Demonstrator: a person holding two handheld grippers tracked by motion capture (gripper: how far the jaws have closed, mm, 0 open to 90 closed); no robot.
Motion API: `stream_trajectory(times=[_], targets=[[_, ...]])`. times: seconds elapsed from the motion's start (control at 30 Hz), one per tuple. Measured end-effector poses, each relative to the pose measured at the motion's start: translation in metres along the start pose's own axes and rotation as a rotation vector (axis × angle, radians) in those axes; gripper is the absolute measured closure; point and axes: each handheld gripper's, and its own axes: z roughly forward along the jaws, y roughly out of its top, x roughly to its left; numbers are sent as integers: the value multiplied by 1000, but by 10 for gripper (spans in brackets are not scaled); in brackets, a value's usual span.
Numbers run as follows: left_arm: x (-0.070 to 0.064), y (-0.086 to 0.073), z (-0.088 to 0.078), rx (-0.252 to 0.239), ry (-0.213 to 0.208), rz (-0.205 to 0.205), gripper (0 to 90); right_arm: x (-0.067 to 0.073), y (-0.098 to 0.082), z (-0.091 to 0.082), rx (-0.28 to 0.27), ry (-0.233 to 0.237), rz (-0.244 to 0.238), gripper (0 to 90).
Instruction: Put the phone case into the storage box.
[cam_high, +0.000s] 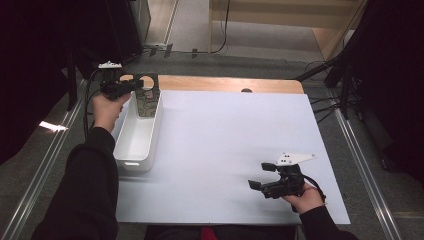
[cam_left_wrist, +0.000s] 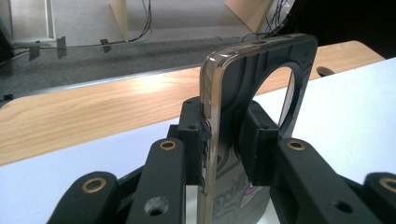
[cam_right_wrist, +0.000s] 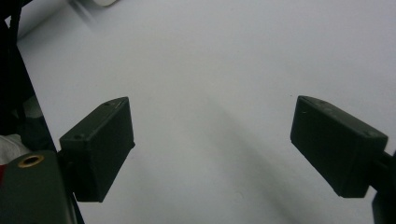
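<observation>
A dark phone case (cam_high: 146, 97) with a round cut-out and a line pattern stands upright over the far end of a white bin (cam_high: 135, 162) at the table's left. My left gripper (cam_high: 134, 86) is shut on it. In the left gripper view the case (cam_left_wrist: 261, 79) rises edge-on between the two pads, which press on both of its faces near its upper half, and my left gripper (cam_left_wrist: 227, 140) sits below the cut-out. My right gripper (cam_high: 261, 175) rests low at the front right of the white sheet, open. Nothing lies between its jaws in the right gripper view (cam_right_wrist: 212, 144).
The white sheet (cam_high: 225, 135) covers most of the wooden table (cam_high: 225, 83), whose bare strip runs along the far edge. A small dark hole (cam_high: 246, 90) sits in that strip. Cables and stand legs (cam_high: 325, 70) lie on the floor beyond the far right corner.
</observation>
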Motion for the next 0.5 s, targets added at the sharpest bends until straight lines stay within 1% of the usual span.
stream_trajectory(times=[0.27,0.33,0.5], targets=[[2,-1,1,8,1,-4,717,0,0,1,3,-2,-1,125],[2,-1,1,6,1,-14,716,0,0,0,4,-2,0,126],[-1,0,3,9,16,-9,710,1,0,0,4,-2,0,126]])
